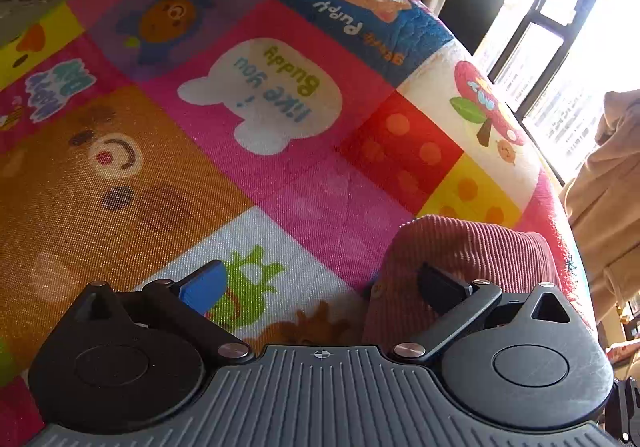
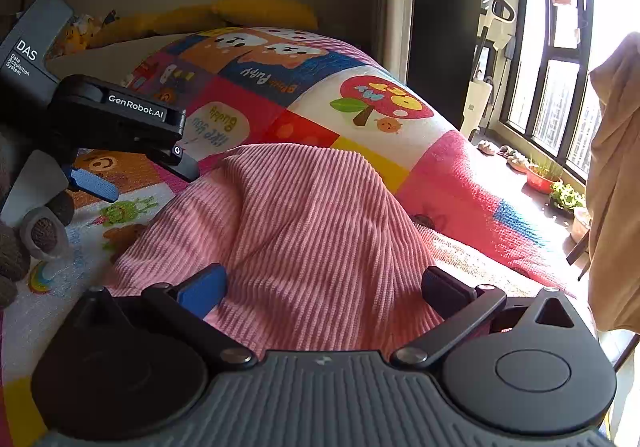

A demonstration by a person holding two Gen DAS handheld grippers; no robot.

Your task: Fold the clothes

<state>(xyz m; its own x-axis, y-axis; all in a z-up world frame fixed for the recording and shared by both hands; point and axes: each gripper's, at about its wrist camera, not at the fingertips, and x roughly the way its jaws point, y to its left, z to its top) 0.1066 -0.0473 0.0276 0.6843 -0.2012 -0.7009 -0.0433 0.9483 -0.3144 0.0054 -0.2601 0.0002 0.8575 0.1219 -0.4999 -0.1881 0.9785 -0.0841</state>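
A pink ribbed garment (image 2: 312, 223) lies bunched on a colourful patchwork blanket (image 2: 360, 115) that covers the bed. My right gripper (image 2: 324, 289) is open, its fingers spread wide over the garment's near part, with the cloth lying between them. My left gripper (image 2: 140, 177) is also open and hovers at the garment's far left edge. In the left wrist view the left gripper (image 1: 324, 287) stands over the blanket (image 1: 260, 95). Its right finger (image 1: 442, 287) is above the garment's (image 1: 480, 251) edge, its blue-padded left finger (image 1: 204, 285) above bare blanket.
A bright window (image 2: 560, 99) with potted plants (image 2: 544, 175) on its sill runs along the right. Beige cloth (image 2: 616, 187) hangs at the far right. Yellow pillows (image 2: 264, 11) lie at the bed's head. A grey soft toy (image 2: 24, 239) sits at the left edge.
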